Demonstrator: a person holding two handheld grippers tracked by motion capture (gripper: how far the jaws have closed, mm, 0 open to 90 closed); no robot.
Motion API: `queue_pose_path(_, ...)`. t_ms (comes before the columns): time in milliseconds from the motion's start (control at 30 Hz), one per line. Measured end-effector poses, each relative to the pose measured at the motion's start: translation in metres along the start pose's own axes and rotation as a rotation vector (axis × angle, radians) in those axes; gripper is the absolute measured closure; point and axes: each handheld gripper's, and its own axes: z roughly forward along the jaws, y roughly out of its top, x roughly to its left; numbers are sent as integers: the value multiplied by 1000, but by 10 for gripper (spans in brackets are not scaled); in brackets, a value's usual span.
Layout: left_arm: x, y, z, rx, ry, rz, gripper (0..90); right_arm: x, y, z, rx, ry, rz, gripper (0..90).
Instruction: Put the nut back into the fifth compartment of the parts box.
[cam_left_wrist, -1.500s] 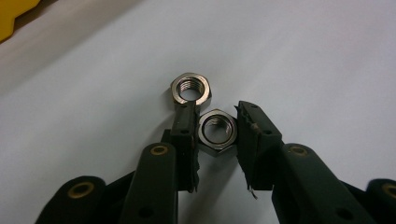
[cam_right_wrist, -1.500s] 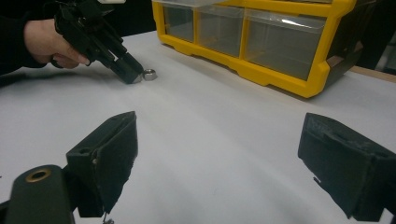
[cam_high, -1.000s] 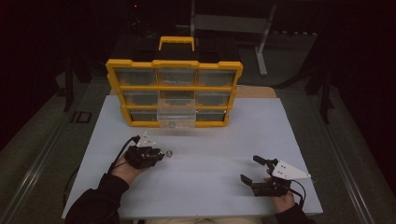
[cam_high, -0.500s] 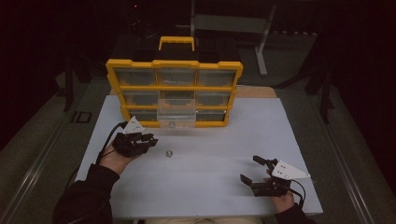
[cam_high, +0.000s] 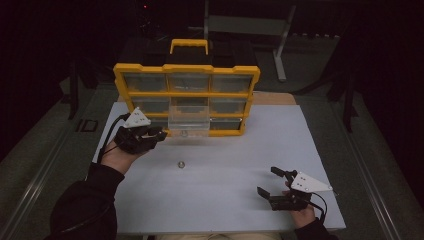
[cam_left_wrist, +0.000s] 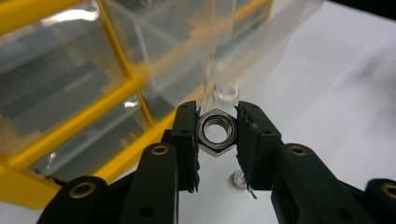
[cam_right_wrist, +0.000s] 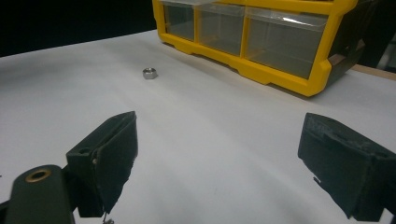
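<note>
The yellow plastic organiser cabinet (cam_high: 186, 95) stands with its clear pulled-out drawer (cam_high: 188, 121) just ahead of the left gripper (cam_left_wrist: 217, 135), whose jaws are clamped on a small steel hex nut (cam_left_wrist: 217, 132). Best carry the nut level over the drawer's open top and part the jaws only once it sits above the walls. The nut is bright, six-sided and threaded inside, pinched flat to flat between the pads. The right gripper (cam_right_wrist: 219, 154) rests with jaws wide apart, and a second loose steel nut (cam_right_wrist: 149, 73) lies well ahead of them.
</note>
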Motion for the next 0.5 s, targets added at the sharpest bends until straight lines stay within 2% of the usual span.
queue_pose_path(167,2,14,-5,-21,9,5,688,0,0,0,1,1,0,122)
queue_pose_path(300,4,36,-7,-54,23,6,688,0,0,0,2,2,0,121)
queue_pose_path(500,1,49,-1,-75,27,3,688,0,0,1,3,5,-1,122)
